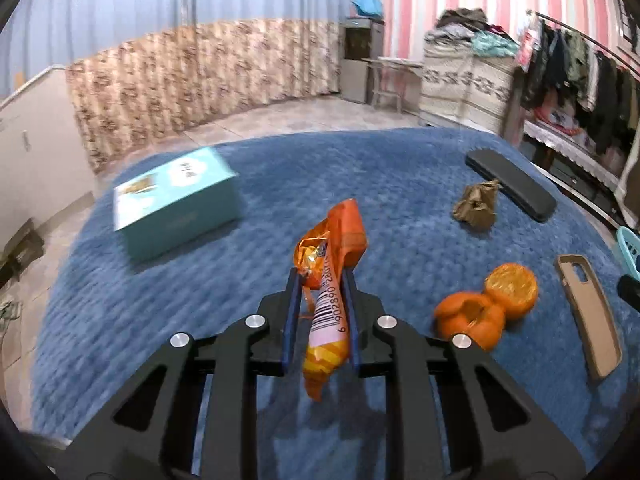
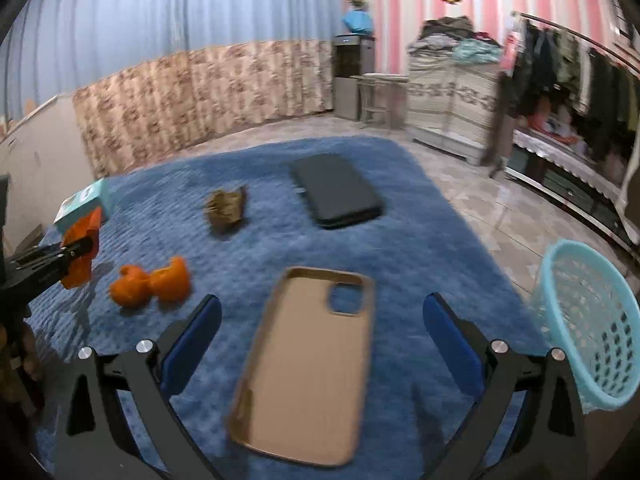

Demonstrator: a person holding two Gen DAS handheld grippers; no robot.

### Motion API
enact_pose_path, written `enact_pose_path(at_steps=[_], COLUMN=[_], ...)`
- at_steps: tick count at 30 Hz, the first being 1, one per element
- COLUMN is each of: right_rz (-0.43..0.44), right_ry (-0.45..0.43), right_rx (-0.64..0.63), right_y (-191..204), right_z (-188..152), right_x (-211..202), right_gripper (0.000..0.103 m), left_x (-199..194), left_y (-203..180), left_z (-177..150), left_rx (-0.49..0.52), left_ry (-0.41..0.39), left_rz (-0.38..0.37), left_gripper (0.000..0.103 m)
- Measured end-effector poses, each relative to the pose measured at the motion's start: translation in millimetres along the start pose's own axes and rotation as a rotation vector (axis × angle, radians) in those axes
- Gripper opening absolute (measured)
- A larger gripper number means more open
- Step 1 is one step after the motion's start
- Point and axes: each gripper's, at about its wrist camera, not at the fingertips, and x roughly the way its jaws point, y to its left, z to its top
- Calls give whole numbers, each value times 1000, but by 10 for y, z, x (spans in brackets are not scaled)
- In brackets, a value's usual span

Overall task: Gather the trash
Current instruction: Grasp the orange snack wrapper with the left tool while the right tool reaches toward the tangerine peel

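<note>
Blue textured blanket point(image 1: 248, 320), spread over a surface, its near edge cut off by the frame in both views. Left gripper point(image 1: 321, 284) was clenched on an orange snack wrapper point(image 1: 326, 280), barcode side showing, the wrapper standing up between the blue pads and lifted clear of the blanket; its lower end hung down behind the black linkage. Right gripper point(image 2: 320, 322) stood released, jaws wide, nothing between the pads, hovering over a tan phone case point(image 2: 306, 364) lying hollow side up. Orange peel pieces point(image 2: 150, 282) lay on the blanket left of the case. Crumpled brown paper point(image 2: 226, 208), blurred, sat farther back, beside a dark flat case point(image 2: 338, 190). Teal box point(image 1: 176, 204) rested at the blanket's far left, smeared by motion, its print unreadable. Light-blue plastic basket point(image 2: 588, 328) stood off the blanket's right edge, partly cut off by the right finger; its contents could not be made out.
</note>
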Motion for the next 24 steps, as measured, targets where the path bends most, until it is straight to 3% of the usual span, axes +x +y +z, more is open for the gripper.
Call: enact_pose_path(at_steps=[2, 8, 17, 24], right_rz=[28, 76, 130, 233], right_ry=[12, 49, 128, 131], right_rx=[-22, -83, -180, -201], right_y=[154, 520, 945, 1045], right_z=[4, 40, -9, 74], right_x=[67, 265, 569, 587], right_gripper=[98, 96, 65, 39], left_x=[-84, -113, -14, 3], left_y=[79, 188, 222, 224], left_z=[-87, -118, -119, -125], left_rx=[-19, -72, -90, -85], left_ry=[-18, -43, -22, -20], left_rz=[40, 47, 22, 14], left_gripper=[19, 19, 19, 19])
